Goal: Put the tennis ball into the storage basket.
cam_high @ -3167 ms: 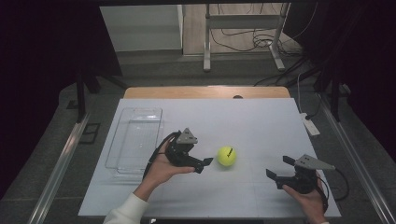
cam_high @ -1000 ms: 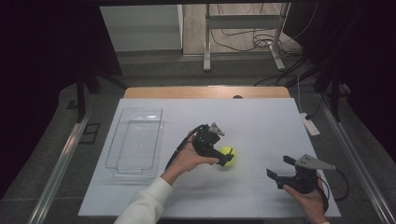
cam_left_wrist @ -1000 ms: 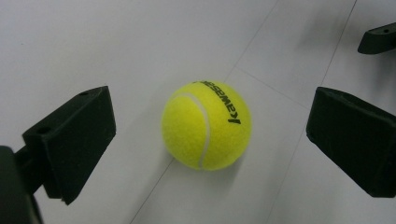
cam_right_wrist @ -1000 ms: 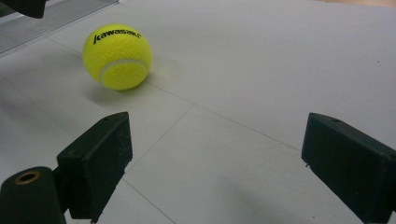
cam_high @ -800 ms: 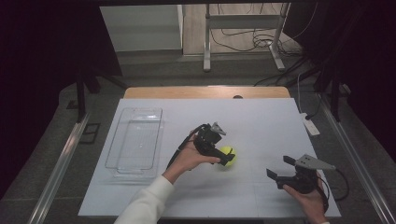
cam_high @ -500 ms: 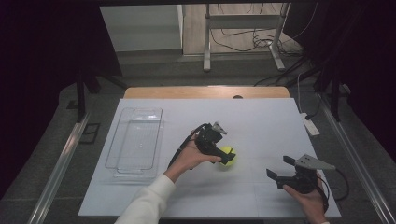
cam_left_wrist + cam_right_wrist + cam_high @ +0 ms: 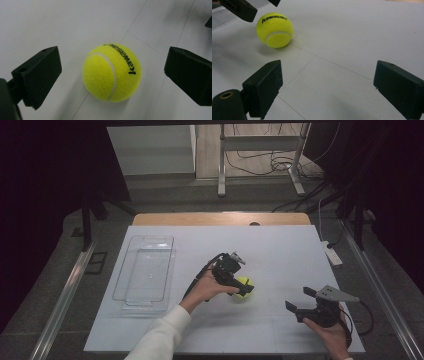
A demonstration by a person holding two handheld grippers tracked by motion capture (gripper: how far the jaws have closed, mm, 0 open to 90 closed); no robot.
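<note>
In the high view the left gripper [image 7: 243, 289] covers part of the tennis ball [image 7: 244, 288]. In the right gripper view, the left gripper [image 7: 249, 7] is cut off by the top edge

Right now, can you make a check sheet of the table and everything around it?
Surface: white table, thin seam lines, bare around the ball.
Job's things: yellow tennis ball with black lettering, resting on the table.
Clutter: clear tray at the left, nothing in it; small white box at the right edge.
Grippers: left claw open, jaws either side of the ball, not touching; right claw open, holding nothing.
Cables: one trails from each claw; more lie on the floor behind.
Surroundings: dark room, metal stand behind.
</note>
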